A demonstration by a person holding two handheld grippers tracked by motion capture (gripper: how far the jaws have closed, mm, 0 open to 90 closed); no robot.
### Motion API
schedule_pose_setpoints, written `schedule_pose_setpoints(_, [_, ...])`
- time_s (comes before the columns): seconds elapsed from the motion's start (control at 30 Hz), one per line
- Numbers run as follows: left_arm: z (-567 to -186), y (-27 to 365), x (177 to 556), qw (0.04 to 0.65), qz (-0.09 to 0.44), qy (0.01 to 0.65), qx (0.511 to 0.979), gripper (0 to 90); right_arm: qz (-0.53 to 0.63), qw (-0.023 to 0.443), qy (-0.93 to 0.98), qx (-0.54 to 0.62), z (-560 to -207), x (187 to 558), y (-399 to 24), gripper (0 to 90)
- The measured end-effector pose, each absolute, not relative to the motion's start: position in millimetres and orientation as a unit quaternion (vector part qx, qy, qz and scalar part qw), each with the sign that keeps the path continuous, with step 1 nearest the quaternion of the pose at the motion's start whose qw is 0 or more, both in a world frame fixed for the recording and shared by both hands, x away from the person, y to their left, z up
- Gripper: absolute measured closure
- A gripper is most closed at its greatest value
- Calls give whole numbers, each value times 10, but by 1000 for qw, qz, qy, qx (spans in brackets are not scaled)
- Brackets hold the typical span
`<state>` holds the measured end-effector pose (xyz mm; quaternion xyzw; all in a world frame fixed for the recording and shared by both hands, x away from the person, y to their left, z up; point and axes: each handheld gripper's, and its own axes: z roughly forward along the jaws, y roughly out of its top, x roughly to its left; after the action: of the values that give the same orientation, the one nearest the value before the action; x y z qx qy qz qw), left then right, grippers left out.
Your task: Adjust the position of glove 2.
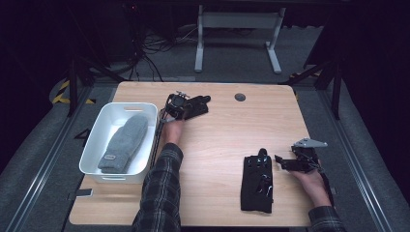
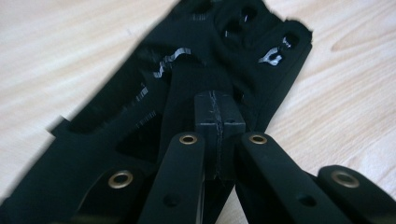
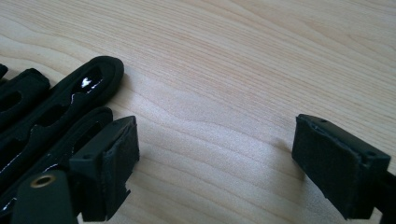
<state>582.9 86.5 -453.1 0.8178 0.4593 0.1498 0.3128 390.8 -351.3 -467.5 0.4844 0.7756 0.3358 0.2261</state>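
My left gripper (image 1: 189, 107) is at the far middle of the wooden table (image 1: 217, 145), shut on a black glove (image 1: 201, 102) with glossy grip marks. In the left gripper view the two pads (image 2: 218, 122) meet, and the black glove (image 2: 201, 60) spreads under and beyond them on the wood. A second black glove (image 1: 257, 183) lies flat near the front right. My right gripper (image 1: 283, 163) stands open just to its right, its jaws pointing at it. In the right gripper view the second black glove (image 3: 56, 107) lies beside the left pad (image 3: 109, 163), with bare wood between the jaws of the right gripper (image 3: 224, 161).
A white plastic basket (image 1: 99, 130) stands at the table's left edge with grey knitted gloves (image 1: 124, 142) inside. A round cable hole (image 1: 240, 97) sits near the far edge. A plaid sleeve (image 1: 159, 193) crosses the table's front left. A desk frame (image 1: 237, 34) and cables lie on the floor beyond.
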Motion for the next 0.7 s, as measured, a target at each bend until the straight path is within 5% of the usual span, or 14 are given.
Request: schedule_pose_setpoints(0.7, [-4551,621,5256,338,91,412,842,900,336,226,776,484,-4675,3907,-3512,153])
